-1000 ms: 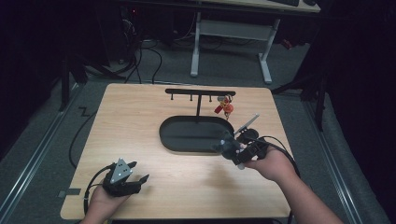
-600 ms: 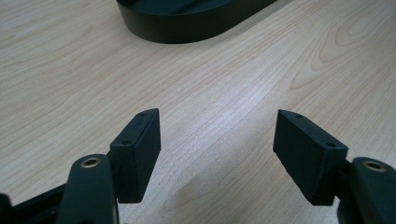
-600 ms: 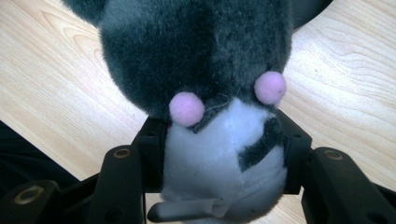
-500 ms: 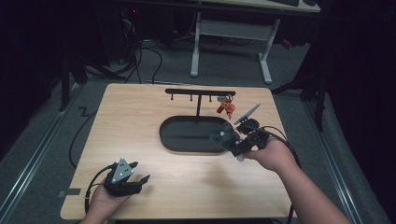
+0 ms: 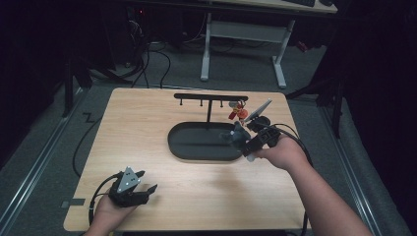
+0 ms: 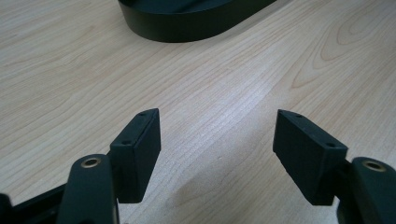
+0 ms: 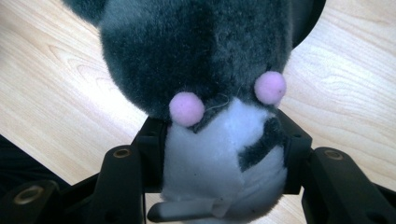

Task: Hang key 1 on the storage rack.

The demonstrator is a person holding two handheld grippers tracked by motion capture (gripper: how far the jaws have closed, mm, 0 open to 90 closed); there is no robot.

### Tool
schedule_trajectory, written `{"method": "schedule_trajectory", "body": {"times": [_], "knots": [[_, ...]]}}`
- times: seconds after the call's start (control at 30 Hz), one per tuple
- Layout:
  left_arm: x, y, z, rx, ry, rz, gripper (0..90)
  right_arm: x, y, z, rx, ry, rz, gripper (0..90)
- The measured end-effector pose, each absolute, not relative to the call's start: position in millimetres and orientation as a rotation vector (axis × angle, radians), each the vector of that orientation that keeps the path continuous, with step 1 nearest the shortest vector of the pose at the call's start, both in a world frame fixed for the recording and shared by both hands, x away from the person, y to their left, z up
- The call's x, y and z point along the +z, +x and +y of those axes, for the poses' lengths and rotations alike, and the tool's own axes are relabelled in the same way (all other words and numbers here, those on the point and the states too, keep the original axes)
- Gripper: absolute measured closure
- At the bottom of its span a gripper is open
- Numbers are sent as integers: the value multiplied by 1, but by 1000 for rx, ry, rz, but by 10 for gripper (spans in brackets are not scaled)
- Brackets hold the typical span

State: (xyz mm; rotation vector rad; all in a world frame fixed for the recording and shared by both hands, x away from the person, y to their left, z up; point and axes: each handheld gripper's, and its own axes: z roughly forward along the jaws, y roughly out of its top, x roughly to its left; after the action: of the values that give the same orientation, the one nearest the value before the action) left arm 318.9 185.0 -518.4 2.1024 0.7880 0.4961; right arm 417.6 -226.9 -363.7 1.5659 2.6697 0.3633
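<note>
A small grey and white plush toy (image 7: 210, 93) with two pink dots is pinched between the jaws of my right gripper (image 7: 219, 149), which is shut on it. In the high view that right gripper (image 5: 236, 137) holds the plush toy (image 5: 233, 137) over the right end of the black oval tray (image 5: 196, 147). A red charm (image 5: 238, 113) hangs from the black T-shaped rack (image 5: 210, 98) just behind. My left gripper (image 5: 147, 189) rests near the table's front left, open with bare wood between its pads (image 6: 140, 144).
The black tray's curved wall (image 6: 187, 23) lies ahead of the left gripper. A cable trails from each gripper. The wooden table (image 5: 147, 123) has free room at its left and front. A white desk frame (image 5: 241, 29) stands on the floor beyond.
My right gripper has carried the plush toy left and away from me, from the table's right side to over the tray's right end. The left gripper has stayed put.
</note>
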Motion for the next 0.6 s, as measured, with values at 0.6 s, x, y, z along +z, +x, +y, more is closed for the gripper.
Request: {"method": "schedule_trajectory", "body": {"times": [0.6], "knots": [[-520,321,194,492,2085,808,327,-333,454,-221,393,1617,2617,498]]}}
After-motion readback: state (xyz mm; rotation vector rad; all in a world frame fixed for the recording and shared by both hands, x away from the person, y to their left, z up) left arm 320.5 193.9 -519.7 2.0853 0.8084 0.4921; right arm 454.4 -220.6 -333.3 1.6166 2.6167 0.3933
